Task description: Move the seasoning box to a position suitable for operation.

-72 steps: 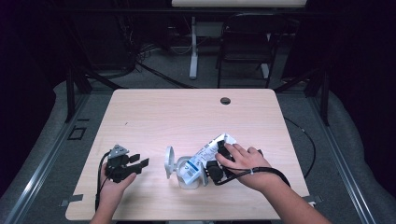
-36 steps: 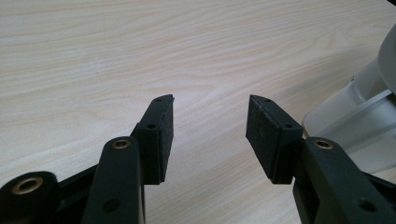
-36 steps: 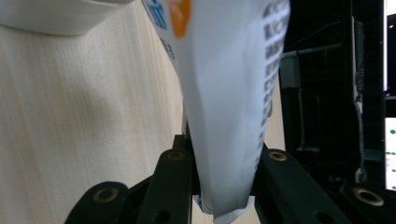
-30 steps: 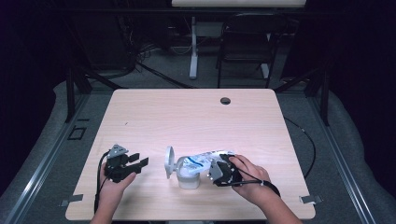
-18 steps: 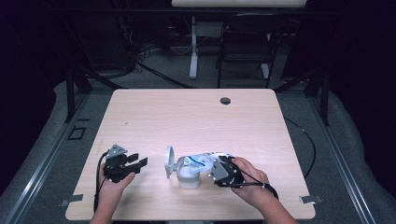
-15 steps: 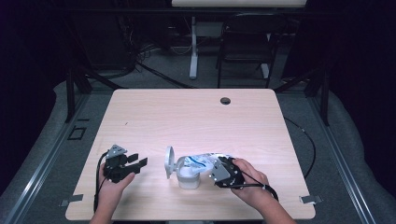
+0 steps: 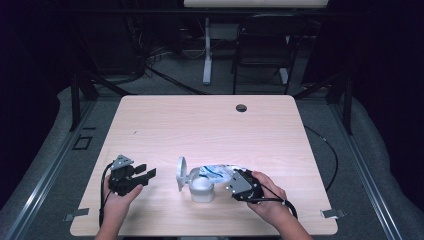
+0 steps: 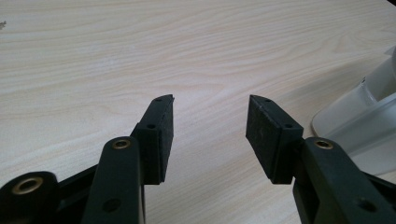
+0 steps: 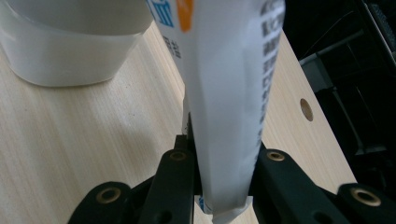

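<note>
Right gripper (image 7: 231,181), clamped on white printed plastic pouch (image 7: 216,171), has dropped lower, tipping pouch over round white plastic container (image 7: 201,189) with hinged lid open. Left gripper (image 7: 145,175) idle, jaws apart, empty. Pouring seemingly underway; emptying, closing lid remain.

The left gripper (image 8: 210,123) sits low over a light wooden table (image 8: 140,51), seen along its two black jaws, which rise from the bottom edge. The jaws stand apart with bare tabletop between them and nothing held. Each flat rubber pad (image 8: 261,133) is fastened with small screws, and brass rivets (image 8: 121,143) mark the linkage arms. At the right edge lies part of a white plastic container (image 8: 369,126), just beside the right-hand jaw and casting a soft shadow.
</note>
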### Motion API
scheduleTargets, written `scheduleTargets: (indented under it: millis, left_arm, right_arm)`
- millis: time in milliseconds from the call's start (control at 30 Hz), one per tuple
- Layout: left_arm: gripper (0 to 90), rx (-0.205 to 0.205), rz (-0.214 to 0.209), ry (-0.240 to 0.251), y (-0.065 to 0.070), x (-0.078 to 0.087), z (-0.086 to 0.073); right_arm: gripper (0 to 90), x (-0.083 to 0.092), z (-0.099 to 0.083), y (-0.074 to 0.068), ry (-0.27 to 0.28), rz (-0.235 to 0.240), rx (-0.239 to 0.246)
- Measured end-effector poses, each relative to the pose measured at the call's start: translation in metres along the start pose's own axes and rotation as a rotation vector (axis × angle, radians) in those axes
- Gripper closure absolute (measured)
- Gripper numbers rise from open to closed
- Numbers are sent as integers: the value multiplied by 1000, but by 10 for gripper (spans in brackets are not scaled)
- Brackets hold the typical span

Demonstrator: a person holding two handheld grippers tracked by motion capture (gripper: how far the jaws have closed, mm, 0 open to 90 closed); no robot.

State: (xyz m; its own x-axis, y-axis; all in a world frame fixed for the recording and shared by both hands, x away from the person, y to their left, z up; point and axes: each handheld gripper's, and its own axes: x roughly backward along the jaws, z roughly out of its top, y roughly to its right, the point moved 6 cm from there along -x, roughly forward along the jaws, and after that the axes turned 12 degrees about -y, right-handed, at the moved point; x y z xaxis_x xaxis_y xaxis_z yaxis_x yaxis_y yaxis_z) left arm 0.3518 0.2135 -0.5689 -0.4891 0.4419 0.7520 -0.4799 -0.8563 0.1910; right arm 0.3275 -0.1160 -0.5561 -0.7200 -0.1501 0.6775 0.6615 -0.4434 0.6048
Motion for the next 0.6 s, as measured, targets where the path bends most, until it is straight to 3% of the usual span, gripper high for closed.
scheduleTargets:
  millis: [600]
  left_arm:
    - [520,-8,6,-1,3,1,0]
  right_arm:
    - [816,1,-5,2,76,72,-138]
